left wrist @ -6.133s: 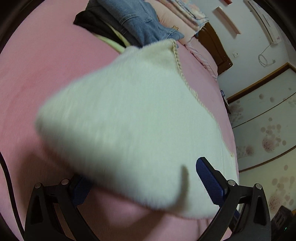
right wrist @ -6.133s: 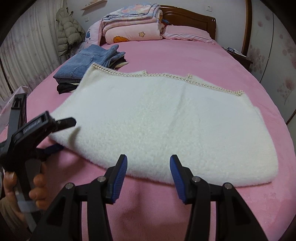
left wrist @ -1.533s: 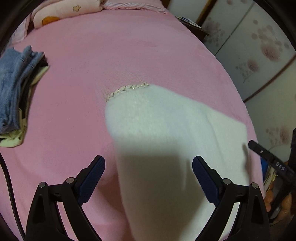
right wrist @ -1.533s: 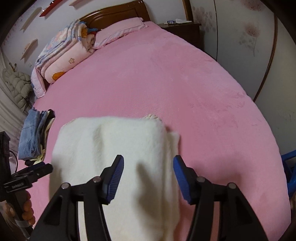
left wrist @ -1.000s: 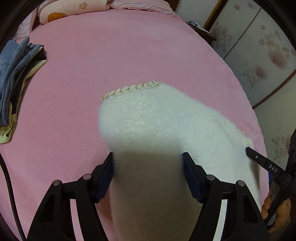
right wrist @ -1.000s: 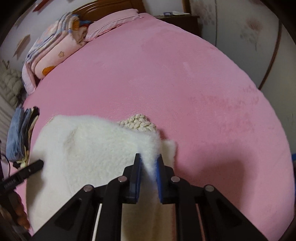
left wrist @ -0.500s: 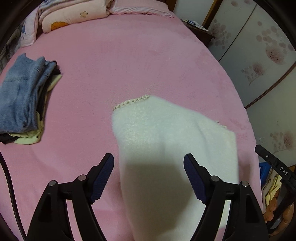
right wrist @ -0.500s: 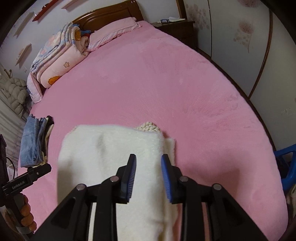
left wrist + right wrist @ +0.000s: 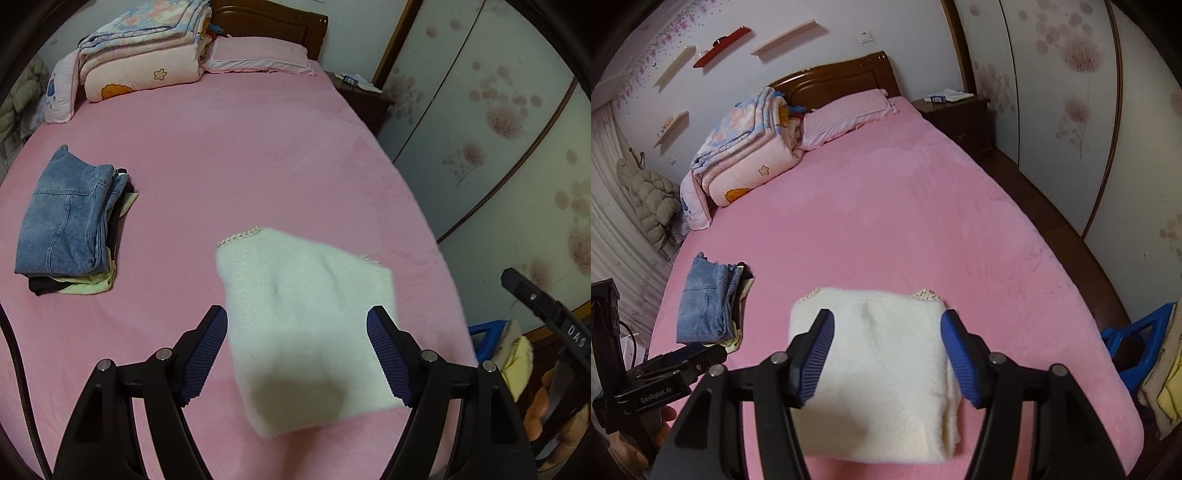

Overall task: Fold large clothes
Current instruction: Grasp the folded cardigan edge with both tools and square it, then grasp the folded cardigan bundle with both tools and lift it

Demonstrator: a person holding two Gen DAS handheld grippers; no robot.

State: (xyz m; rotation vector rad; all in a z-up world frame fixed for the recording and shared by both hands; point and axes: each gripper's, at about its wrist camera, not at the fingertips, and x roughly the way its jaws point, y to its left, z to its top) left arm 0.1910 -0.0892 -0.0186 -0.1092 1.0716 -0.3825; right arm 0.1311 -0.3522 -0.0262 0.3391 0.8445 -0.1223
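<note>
A folded white fleece garment (image 9: pixel 306 314) with a braided trim lies on the pink bed (image 9: pixel 221 166) near its front edge. My left gripper (image 9: pixel 295 319) hovers well above it, open, its blue pads clear of the cloth. In the right wrist view the same garment (image 9: pixel 882 387) lies as a thick rectangle under my right gripper (image 9: pixel 888 321). That gripper's jaws are opening, and nothing is pressed between them. Both grippers point steeply down at the bed.
A stack of folded jeans and dark clothes (image 9: pixel 66 221) sits at the bed's left side. A folded quilt (image 9: pixel 746 147) and a pillow (image 9: pixel 846 114) lie by the headboard. A blue stool (image 9: pixel 1134 339) and more clothes stand off the bed's right corner.
Both grippers have risen away from the garment. The right one was shut on the garment's edge and has let go and spread. The left jaws have widened off the cloth.
</note>
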